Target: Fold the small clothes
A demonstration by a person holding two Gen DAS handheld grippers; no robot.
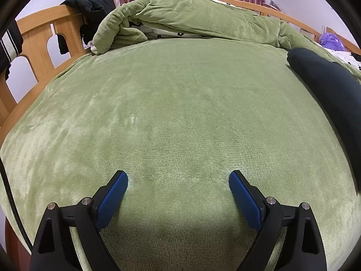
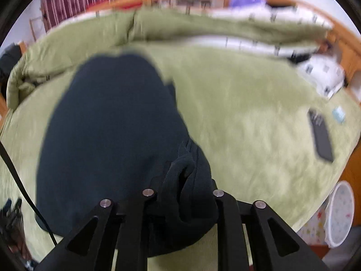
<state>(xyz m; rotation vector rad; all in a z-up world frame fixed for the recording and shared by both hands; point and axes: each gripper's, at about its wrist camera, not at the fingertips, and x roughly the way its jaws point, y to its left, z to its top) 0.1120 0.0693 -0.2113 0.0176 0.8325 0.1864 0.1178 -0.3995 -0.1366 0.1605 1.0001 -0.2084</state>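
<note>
the left tool (image 1: pixel 178 181) hangs wide over a bare stretch of the green blanket (image 1: pixel 180 113) on the bed, nothing between its blue pads (image 1: pixel 114 199). the right tool (image 2: pixel 182 194) is pinched narrow on a bunched edge of the dark garment (image 2: pixel 112 131), which spreads ahead of it across the blanket (image 2: pixel 248 124); the right view is blurred. from the left view the garment (image 1: pixel 327 85) shows only at the right edge. a rolled green quilt (image 1: pixel 180 20) lies along the far side, the wooden bed frame (image 1: pixel 38 45) with a black coat (image 1: pixel 90 6) over it stands to the left. in the right view a dark flat device (image 2: pixel 321 135) and a small pale packet (image 2: pixel 338 114) lie near the bed's right edge, and a white basket (image 2: pixel 338 214) stands below it. the middle of the bed is open.
</note>
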